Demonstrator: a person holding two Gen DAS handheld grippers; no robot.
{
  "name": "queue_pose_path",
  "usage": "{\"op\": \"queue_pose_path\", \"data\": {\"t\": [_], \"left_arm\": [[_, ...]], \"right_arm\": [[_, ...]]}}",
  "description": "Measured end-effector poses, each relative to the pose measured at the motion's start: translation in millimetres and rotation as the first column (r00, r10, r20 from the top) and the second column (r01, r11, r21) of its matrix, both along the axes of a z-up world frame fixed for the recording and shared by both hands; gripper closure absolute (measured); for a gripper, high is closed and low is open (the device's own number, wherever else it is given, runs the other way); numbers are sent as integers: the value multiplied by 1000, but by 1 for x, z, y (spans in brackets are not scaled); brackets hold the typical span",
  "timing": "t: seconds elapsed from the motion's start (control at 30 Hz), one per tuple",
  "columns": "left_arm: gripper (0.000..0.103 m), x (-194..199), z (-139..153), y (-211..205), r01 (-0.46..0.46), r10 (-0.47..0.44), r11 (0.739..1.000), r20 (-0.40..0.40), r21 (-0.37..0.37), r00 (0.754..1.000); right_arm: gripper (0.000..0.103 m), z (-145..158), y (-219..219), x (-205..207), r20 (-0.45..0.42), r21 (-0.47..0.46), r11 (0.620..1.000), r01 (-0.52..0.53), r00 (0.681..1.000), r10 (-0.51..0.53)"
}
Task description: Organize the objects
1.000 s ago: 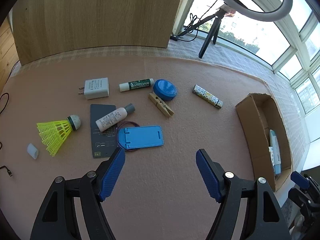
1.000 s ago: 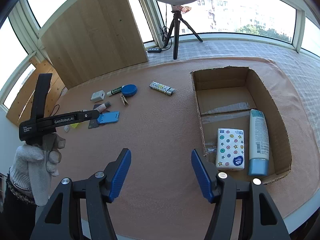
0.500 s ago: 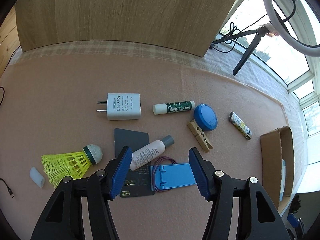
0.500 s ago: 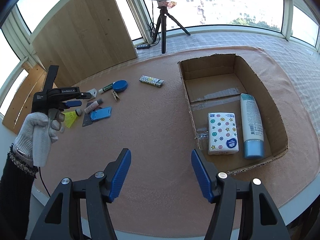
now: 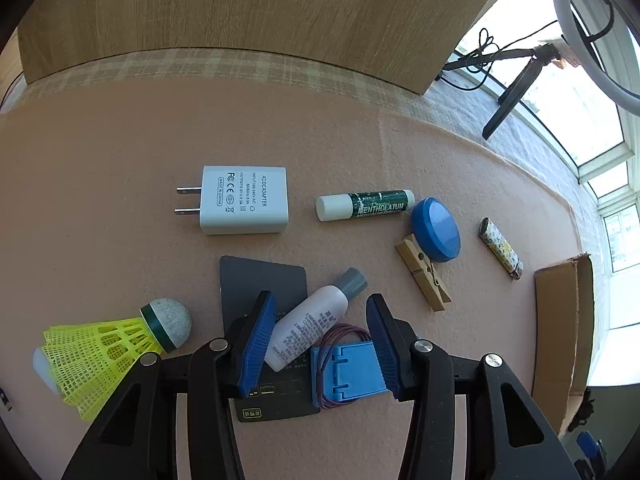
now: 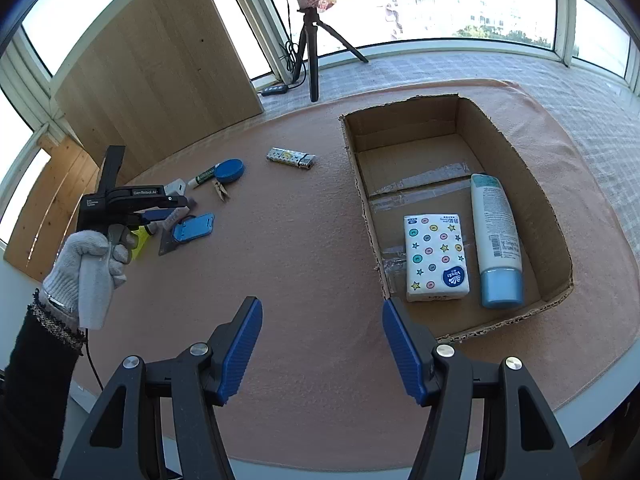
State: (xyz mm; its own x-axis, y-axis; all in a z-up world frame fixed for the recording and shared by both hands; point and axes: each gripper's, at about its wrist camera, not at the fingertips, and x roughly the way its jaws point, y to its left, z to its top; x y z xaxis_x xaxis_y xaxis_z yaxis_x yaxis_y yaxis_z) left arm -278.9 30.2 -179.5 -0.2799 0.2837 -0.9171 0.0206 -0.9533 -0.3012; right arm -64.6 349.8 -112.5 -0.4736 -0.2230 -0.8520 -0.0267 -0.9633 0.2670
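My left gripper hangs low over a cluster of small things on the pink mat, its jaws closing. A small white bottle with a grey cap lies between the blue pads, which do not press on it. The bottle rests on a dark card, beside a blue phone stand and a purple hair band. The right pad overlaps the stand. My right gripper stands open over bare mat, left of the cardboard box, which holds a tissue pack and a tube.
Around the cluster lie a yellow shuttlecock, a white adapter, a lip balm, a blue round lid, a clothespin and a lighter. A wooden panel and a ring-light tripod stand at the back.
The left gripper has moved forward and down onto the cluster, and its jaws have narrowed around the white bottle. The right gripper has stayed nearly still, equally wide.
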Motion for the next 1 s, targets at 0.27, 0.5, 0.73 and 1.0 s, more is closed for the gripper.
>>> {"op": "queue_pose_path", "data": {"t": [0.27,0.5,0.73,1.0], "left_arm": [[70,7,-5,14,59,-59,998,3,0,998],[72,33,-7,42,153,-153,988,7,6,988],[73,64,-8,76,221,-222,975,1,31,975],[79,94,-10,111,266,-267,959,2,100,964]], "right_arm": [[44,-1,-9,-2,4,2,999,-32,999,32],[44,-6,-11,-4,17,-14,999,-40,999,40],[44,-10,-17,-3,22,-22,998,-52,998,52],[44,-12,-22,-2,27,-27,997,-67,997,68]]}}
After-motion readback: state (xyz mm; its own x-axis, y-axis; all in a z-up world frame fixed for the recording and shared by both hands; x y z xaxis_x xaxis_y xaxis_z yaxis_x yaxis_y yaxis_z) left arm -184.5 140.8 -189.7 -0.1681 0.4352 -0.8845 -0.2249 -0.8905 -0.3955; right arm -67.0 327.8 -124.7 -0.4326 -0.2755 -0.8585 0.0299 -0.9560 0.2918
